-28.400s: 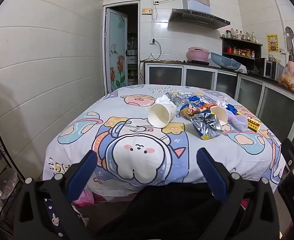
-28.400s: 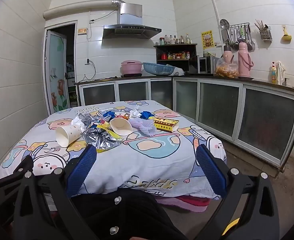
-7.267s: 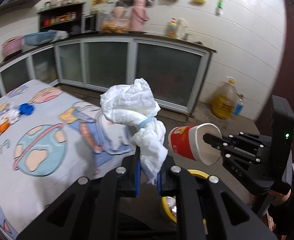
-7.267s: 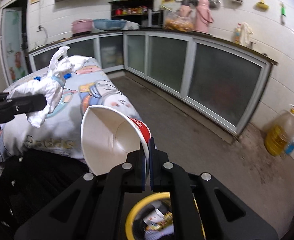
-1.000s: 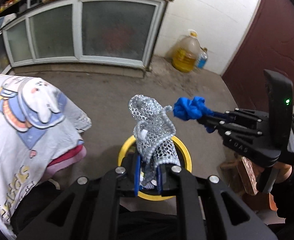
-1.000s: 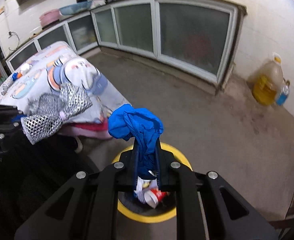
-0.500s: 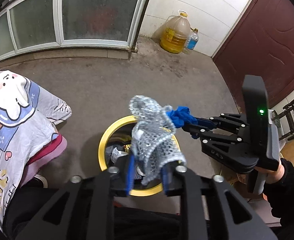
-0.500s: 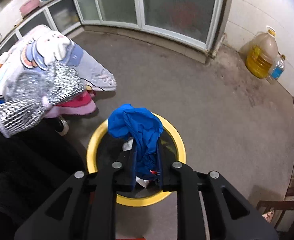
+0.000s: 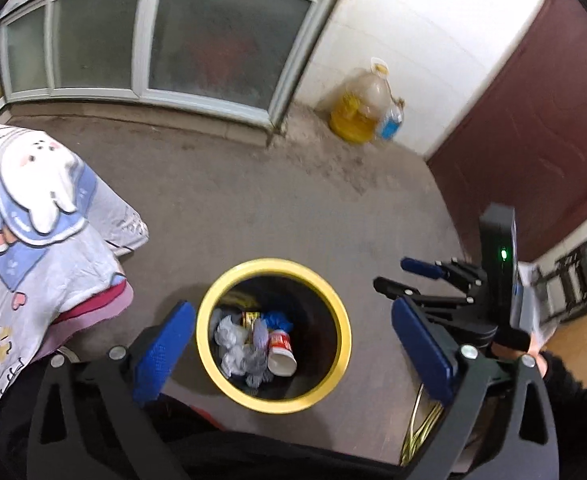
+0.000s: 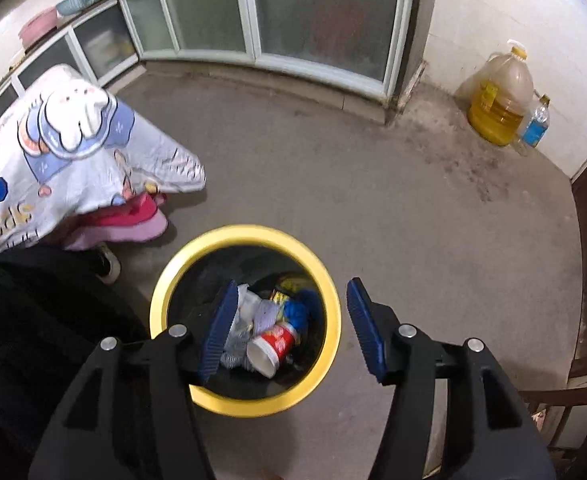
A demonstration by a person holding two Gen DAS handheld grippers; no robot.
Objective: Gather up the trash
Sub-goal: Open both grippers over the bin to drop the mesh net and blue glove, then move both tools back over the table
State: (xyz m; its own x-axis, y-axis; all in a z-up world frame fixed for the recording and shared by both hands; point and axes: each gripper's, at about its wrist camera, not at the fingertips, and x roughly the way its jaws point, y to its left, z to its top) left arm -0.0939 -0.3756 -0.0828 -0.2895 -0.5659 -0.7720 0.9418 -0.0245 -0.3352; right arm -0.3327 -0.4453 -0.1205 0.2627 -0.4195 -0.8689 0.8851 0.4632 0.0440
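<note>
Hanging over the yellow-rimmed bin [image 9: 343, 344], the left gripper [image 9: 293, 350] had just spread its jaws wide, nothing between them. The right gripper [image 10: 293, 326] had just been opening too, standing partly apart and empty. Inside the bin lay the red paper cup [image 10: 271, 346], the blue wad [image 10: 295, 310], the silver mesh [image 9: 253, 360] and white tissue [image 9: 225, 330], blurred and half hidden in the dark well; the left pad [image 10: 219, 330] covered part of the heap.
</note>
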